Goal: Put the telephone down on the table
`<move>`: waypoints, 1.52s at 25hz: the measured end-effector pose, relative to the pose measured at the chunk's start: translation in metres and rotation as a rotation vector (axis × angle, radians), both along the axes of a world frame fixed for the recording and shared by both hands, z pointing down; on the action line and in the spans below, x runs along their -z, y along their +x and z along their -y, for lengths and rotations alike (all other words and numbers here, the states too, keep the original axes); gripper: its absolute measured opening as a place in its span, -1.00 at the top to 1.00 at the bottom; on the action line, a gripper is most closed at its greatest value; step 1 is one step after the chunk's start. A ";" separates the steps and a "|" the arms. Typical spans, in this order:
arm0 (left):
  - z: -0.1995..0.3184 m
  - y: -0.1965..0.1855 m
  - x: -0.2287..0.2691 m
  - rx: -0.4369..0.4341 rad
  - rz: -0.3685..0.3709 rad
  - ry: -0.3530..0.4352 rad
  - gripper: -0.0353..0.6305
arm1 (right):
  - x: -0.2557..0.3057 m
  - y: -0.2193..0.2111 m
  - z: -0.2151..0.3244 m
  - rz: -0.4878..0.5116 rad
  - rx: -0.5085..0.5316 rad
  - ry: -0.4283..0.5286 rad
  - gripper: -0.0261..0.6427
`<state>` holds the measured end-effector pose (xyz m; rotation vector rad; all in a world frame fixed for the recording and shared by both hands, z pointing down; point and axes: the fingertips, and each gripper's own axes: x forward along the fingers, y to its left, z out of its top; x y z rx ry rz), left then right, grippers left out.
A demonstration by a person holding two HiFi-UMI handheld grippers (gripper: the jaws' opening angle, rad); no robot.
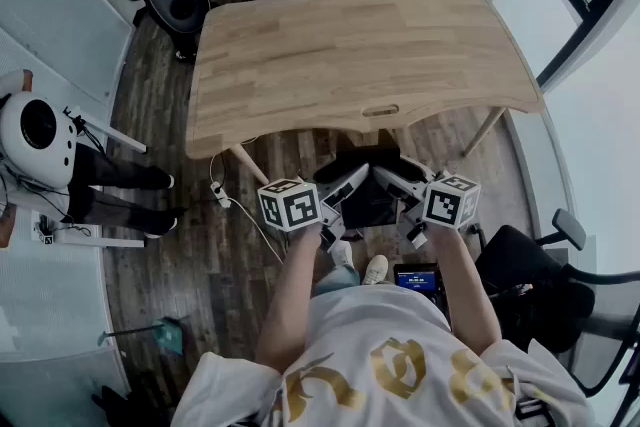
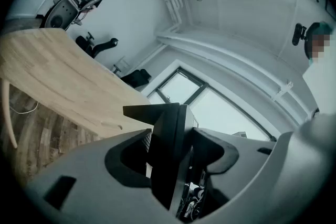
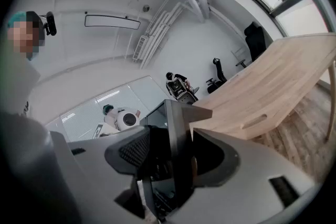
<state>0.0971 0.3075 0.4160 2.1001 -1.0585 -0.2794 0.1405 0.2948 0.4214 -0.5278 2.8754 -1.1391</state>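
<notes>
The telephone [image 1: 370,203], a dark slab-shaped set, hangs in the air in front of the person's body, carried between both tools. The left gripper [image 1: 340,200] has it from the 9 o'clock side and the right gripper [image 1: 396,196] from the 3 o'clock side. In each gripper view the jaws stand wide yet close on an edge of the telephone [image 2: 167,149], so each appears to have only a narrow bite on it. The wooden table [image 1: 350,45] lies towards 12 o'clock, and its near edge is apart from the load. What sits below the telephone is the plank floor [image 1: 230,265], not the tabletop. The main risk is therefore a drop before the carry is finished. If either pair of jaws eases off early, the other would probably act as a hinge and the telephone would swing down and fall. A second risk lies at the near table edge: a telephone carried too low would strike the rim and could be knocked out of such shallow grips. A third comes at the put-down. If the two tools lower or let go unevenly, one end lands first, and the set may skid on the smooth wood or tip over. Whether a cord trails from it cannot be made out, though a snagged one would drag it back.
</notes>
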 end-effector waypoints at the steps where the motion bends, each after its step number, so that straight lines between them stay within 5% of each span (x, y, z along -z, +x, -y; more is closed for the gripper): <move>1: -0.002 -0.001 0.001 -0.001 -0.005 -0.002 0.18 | 0.001 -0.001 -0.003 -0.003 -0.004 0.000 0.21; 25: -0.011 0.008 -0.003 0.025 -0.032 -0.012 0.18 | -0.001 0.008 -0.010 -0.023 0.012 -0.010 0.21; 38: 0.083 -0.008 -0.019 -0.001 -0.023 -0.033 0.18 | -0.019 -0.008 0.084 -0.021 -0.003 -0.038 0.21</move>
